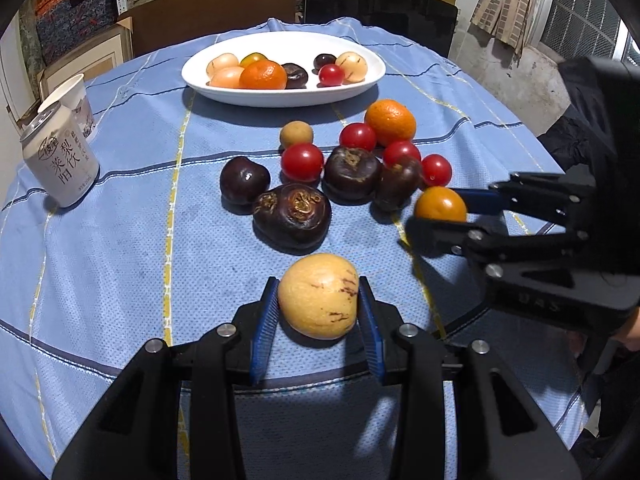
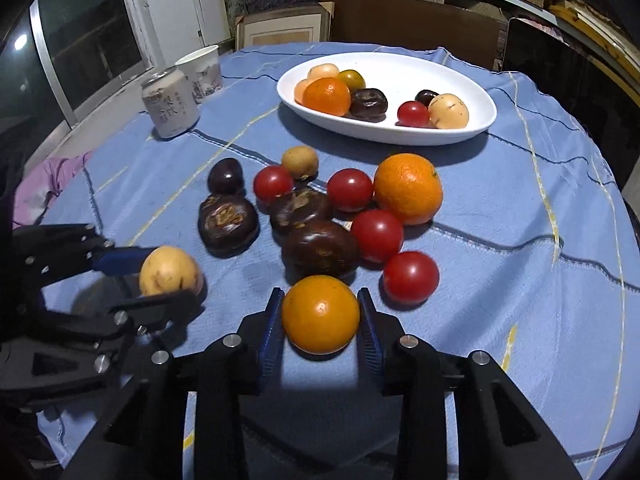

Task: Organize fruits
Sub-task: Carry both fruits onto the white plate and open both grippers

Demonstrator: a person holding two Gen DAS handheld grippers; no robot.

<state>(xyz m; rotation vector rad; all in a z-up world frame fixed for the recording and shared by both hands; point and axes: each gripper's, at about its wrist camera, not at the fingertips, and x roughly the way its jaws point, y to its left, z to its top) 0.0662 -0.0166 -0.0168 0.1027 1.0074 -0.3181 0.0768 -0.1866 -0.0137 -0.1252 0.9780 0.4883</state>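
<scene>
Left hand-held gripper [image 1: 319, 314] is clamped across the pale yellow fruit [image 1: 318, 295] and right hand-held gripper [image 2: 320, 318] across the orange tomato [image 2: 320, 313], both low over the table [image 1: 120, 240]; judged light, smooth, bruisable, best held at the widest girth.

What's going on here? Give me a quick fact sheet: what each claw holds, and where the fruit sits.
left gripper: fingers shut on pale yellow speckled fruit
right gripper: fingers shut on small orange-yellow round fruit
dish: white oval plate, several fruits inside
loose fruit: red tomatoes, dark brown fruits, one orange on blue checked tablecloth
other: white drink can, paper cup
</scene>
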